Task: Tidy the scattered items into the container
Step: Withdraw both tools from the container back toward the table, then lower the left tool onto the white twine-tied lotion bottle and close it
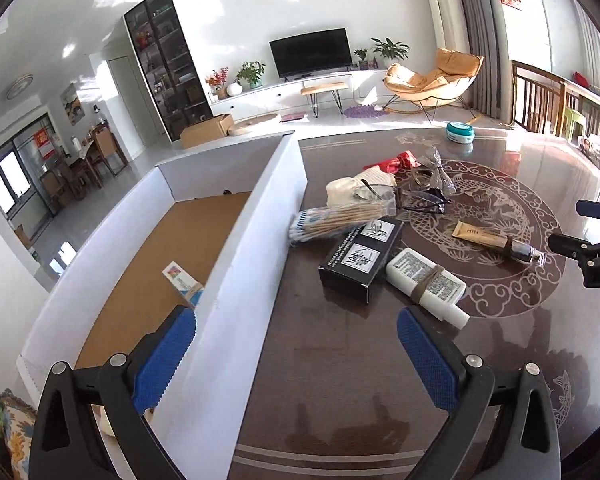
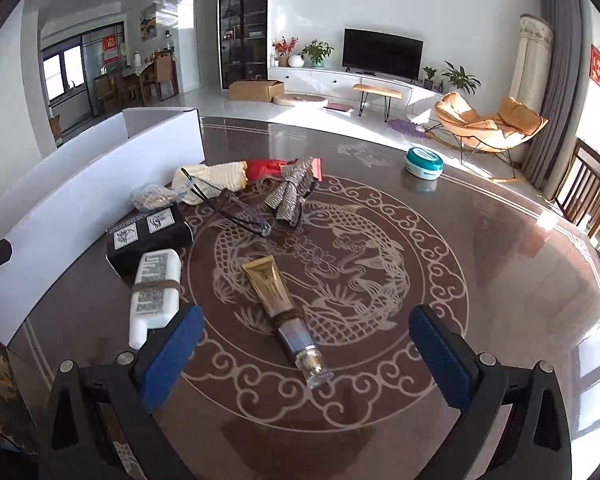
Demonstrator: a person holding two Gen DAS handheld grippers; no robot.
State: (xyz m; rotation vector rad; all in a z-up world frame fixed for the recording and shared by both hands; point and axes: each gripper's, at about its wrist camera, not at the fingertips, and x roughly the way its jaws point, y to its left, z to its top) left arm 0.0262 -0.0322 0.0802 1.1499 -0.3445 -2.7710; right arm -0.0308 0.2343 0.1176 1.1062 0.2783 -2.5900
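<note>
1. The left gripper (image 1: 296, 330) has its two blue pads spread wide with nothing between them, straddling the near wall of the white box (image 1: 236, 240).
2. The right gripper (image 2: 306, 340) is also spread wide and empty, above one gold tube (image 2: 278, 304).
3. Inside the box lies one small carton (image 1: 182, 280).
4. On the table (image 2: 500, 248), right of the box: one white bottle (image 2: 156, 288), one black box (image 2: 148, 236), one pack of cotton swabs (image 1: 336, 220), one pair of glasses (image 2: 236, 212), one silver bow (image 2: 292, 192).
5. Far right sits one teal tin (image 2: 424, 162).
</note>
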